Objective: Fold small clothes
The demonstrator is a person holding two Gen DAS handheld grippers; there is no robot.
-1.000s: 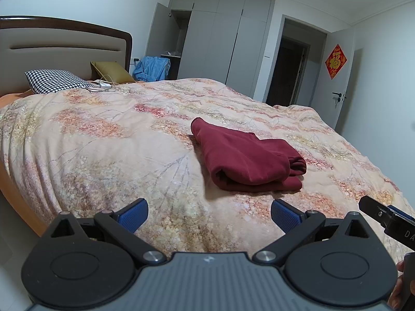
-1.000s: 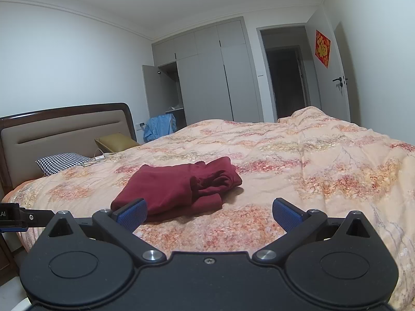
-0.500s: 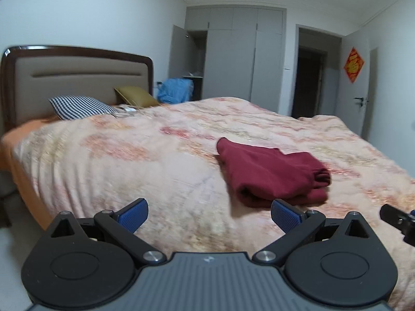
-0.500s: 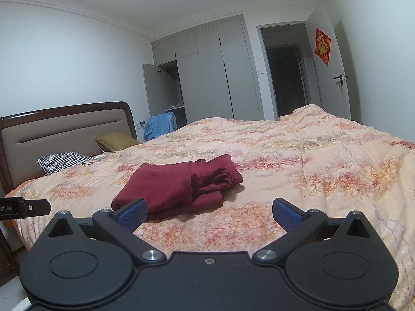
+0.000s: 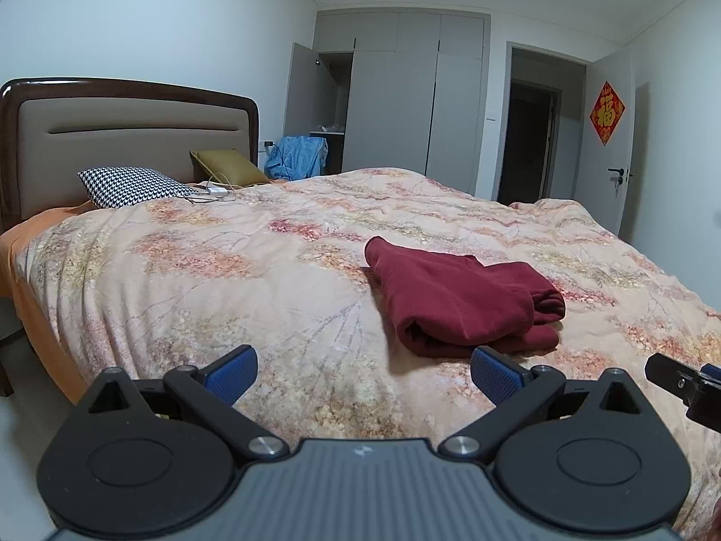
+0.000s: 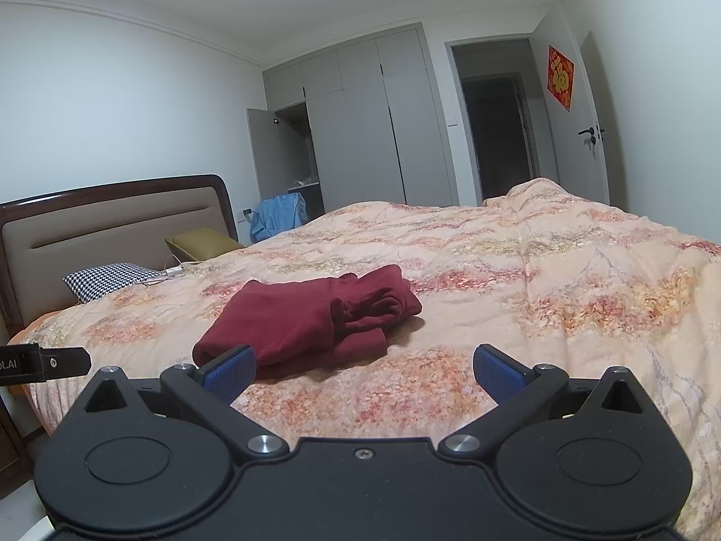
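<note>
Left hand-held gripper: blue pads spread wide, nothing between them, held above the near edge of the bed. Right hand-held gripper: same, pads spread wide and empty.

Folded dark red garment lies on the floral quilt, ahead of the left hand-held gripper and off to its right; its near fold sits just past the right pad in that view. From the right wrist view the garment is ahead and to the left, the near corner just beyond the left pad. Neither hand-held gripper touches it. Looks folded into a compact stack, with a rolled bunch on the side away from the headboard.

Tip of the right hand-held gripper shows at the right edge of the left view; tip of the left one at the left edge of the right view.

Far left of both: headboard, houndstooth pillow, olive cushion. Beyond the bed: grey wardrobe, one door open.
</note>
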